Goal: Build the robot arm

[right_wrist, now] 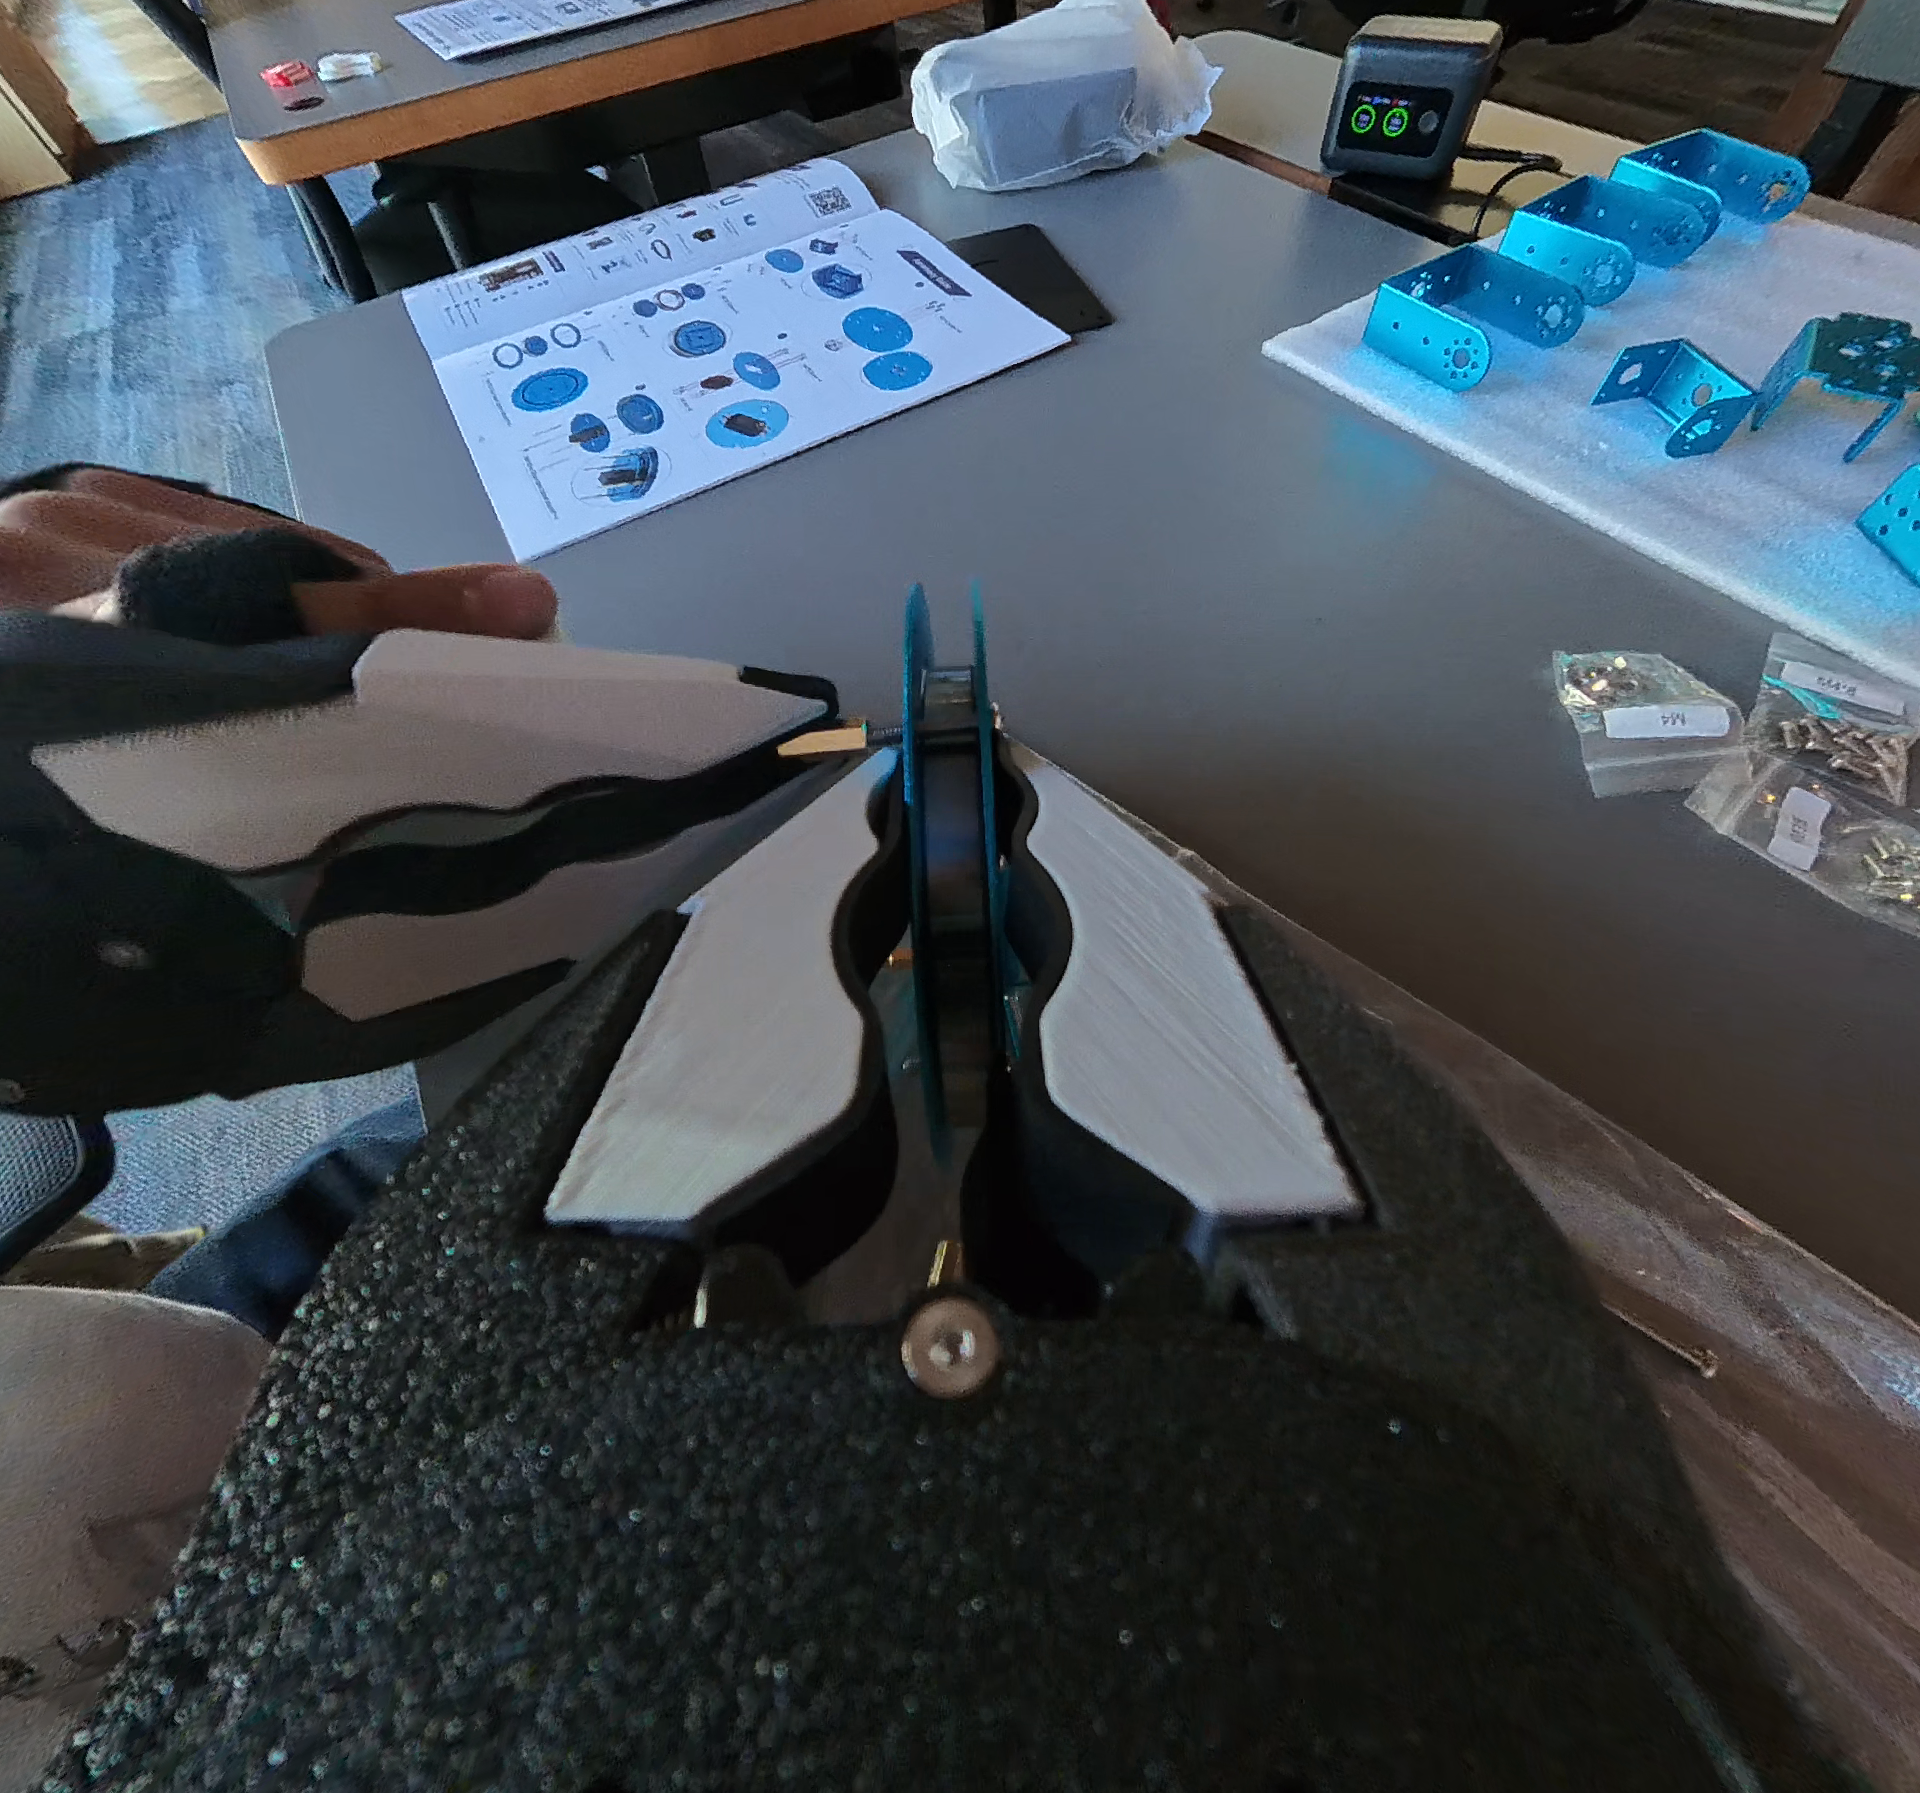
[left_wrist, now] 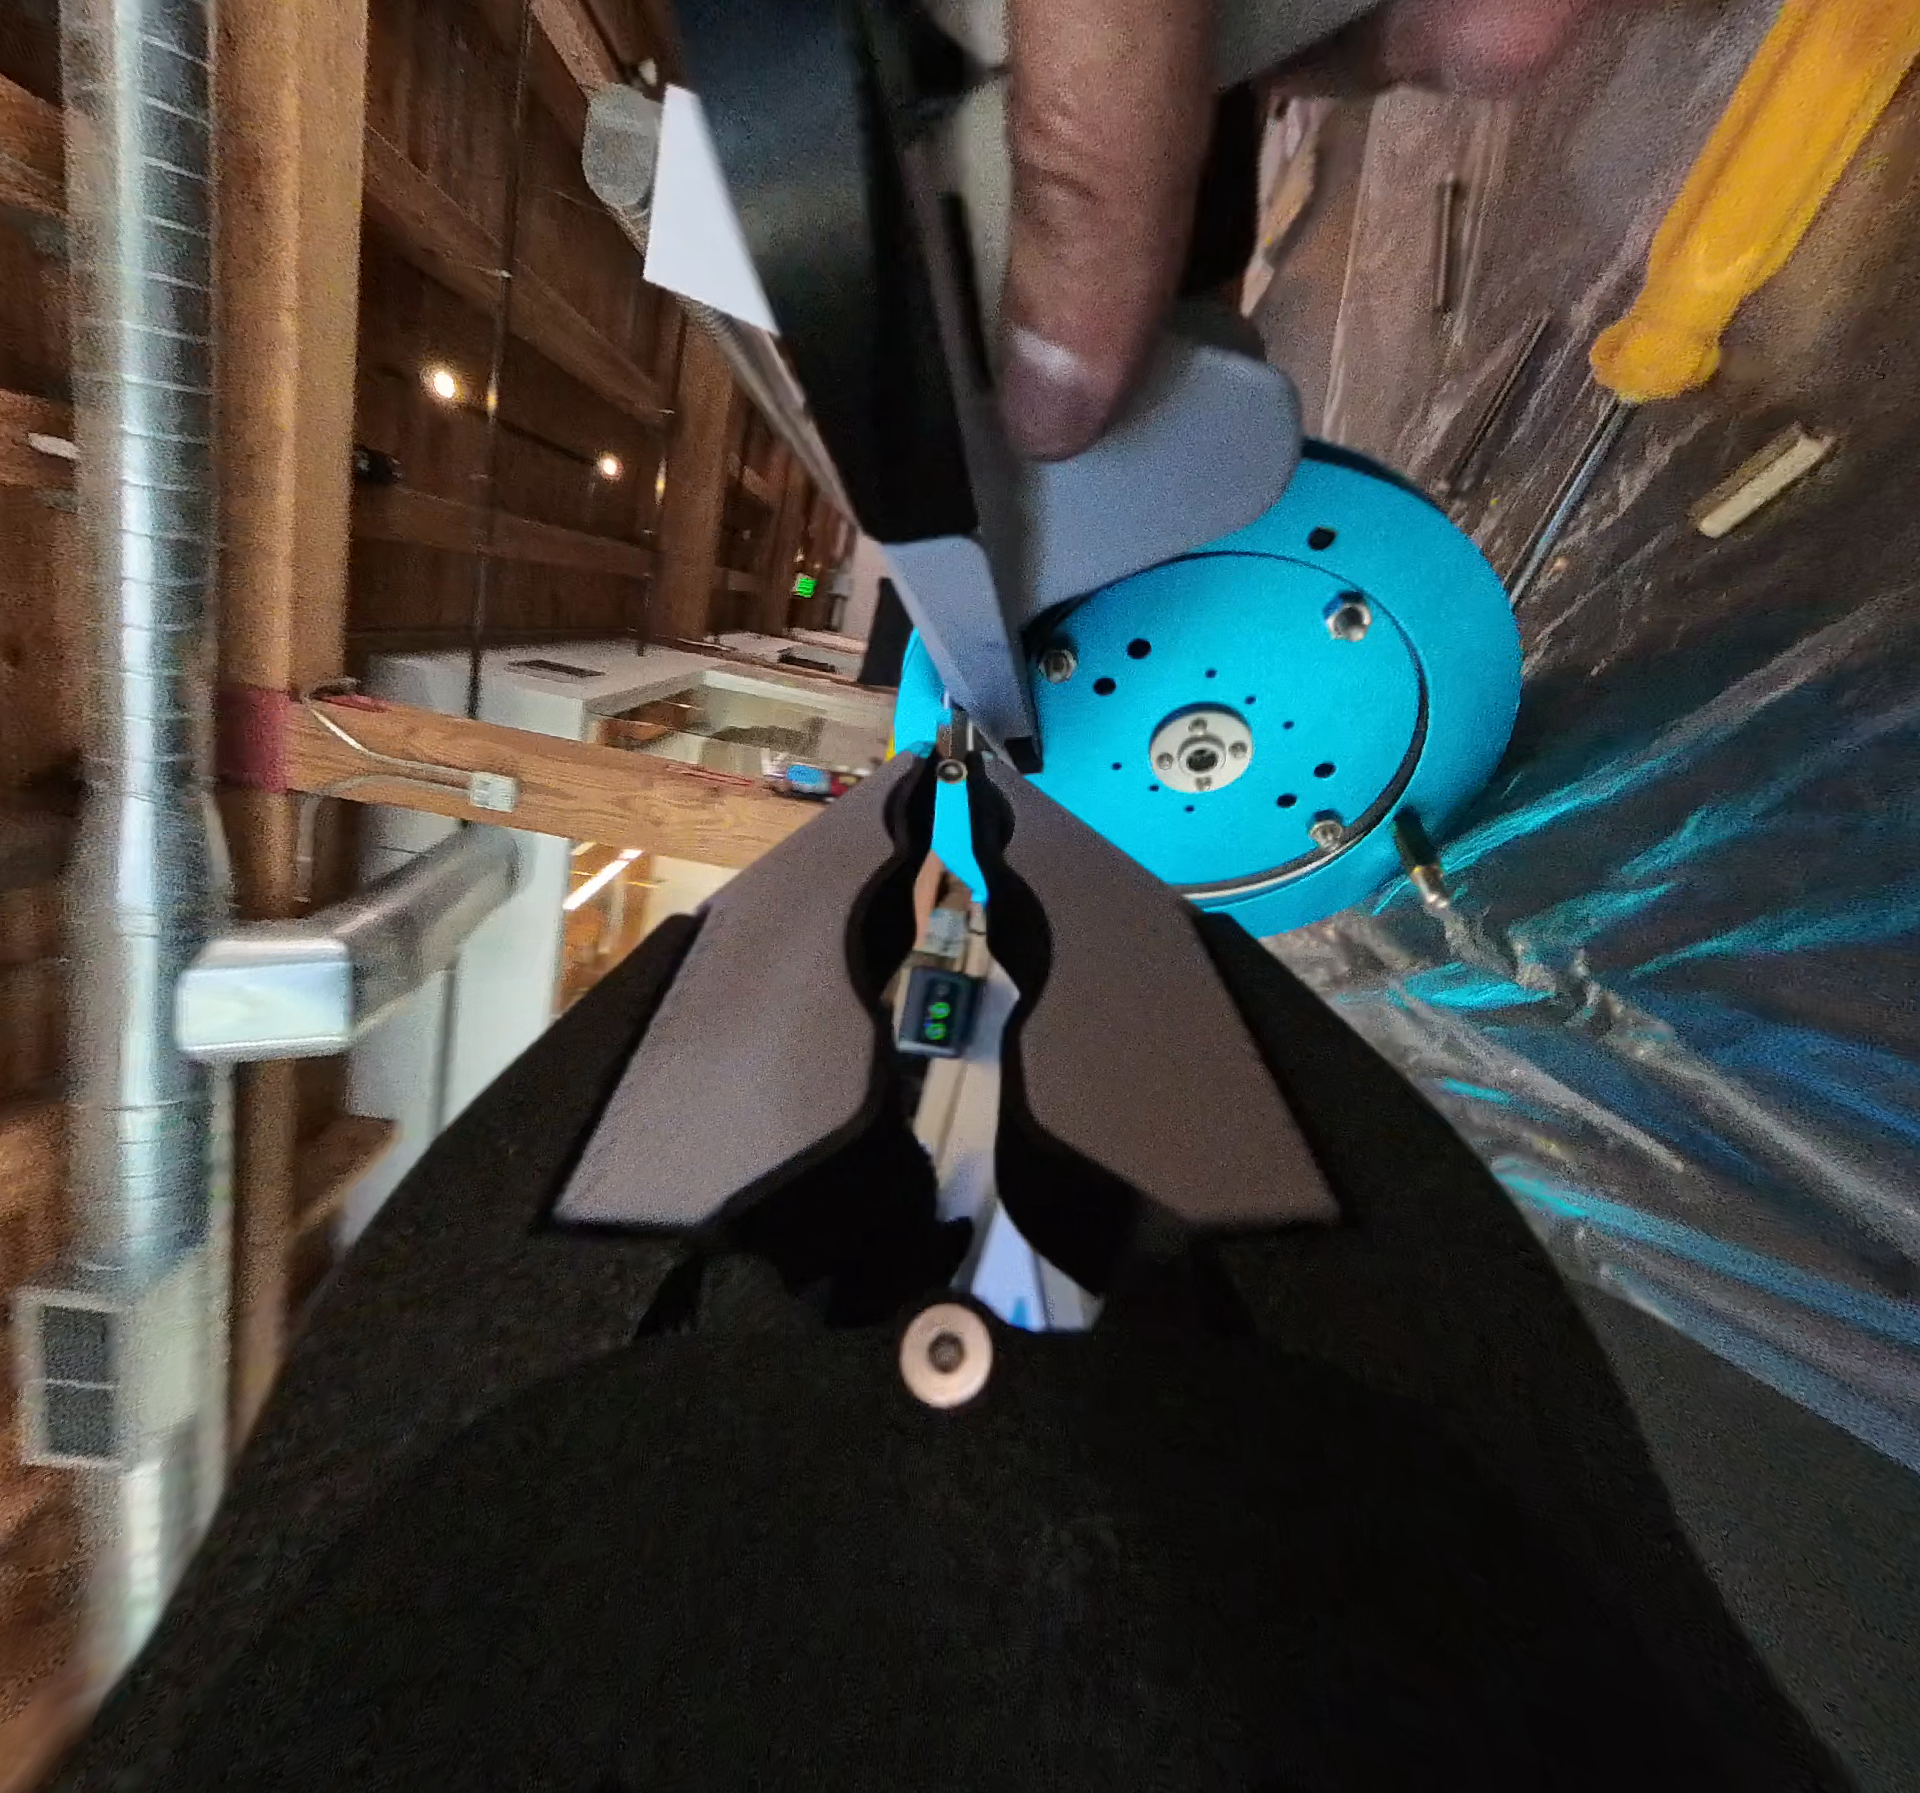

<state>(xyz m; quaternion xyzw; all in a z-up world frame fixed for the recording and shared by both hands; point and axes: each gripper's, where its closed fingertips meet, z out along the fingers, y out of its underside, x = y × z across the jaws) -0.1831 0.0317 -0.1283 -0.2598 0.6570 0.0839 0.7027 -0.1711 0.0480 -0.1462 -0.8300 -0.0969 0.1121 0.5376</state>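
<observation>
The right gripper (right_wrist: 951, 746) is pressed together on a blue disc assembly (right_wrist: 916, 704) and holds it on edge above the grey table (right_wrist: 1247, 600). The assembly has two blue discs with a dark part between them. The left gripper (left_wrist: 951, 777) has its fingers closed on one small brass standoff (right_wrist: 831, 737). The threaded end of the standoff is at the left face of the assembly, near the rim. I cannot tell whether the thread is already inside a hole.

In the left wrist view, the face of the assembly shows three silver screw heads (left_wrist: 1348, 619) already in place around one central hub (left_wrist: 1200, 756). Many small holes are open. So I judge that the discs are already joined and the standoff is not yet seated.

On the white foam sheet (right_wrist: 1558, 496) lie three U-shaped blue brackets (right_wrist: 1475, 309) in a row. There are also some smaller brackets, partly cut off by the edge, so I do not count them. Beside the sheet are three bags of screws (right_wrist: 1642, 720). One open instruction booklet (right_wrist: 727, 351) lies farther away.
</observation>
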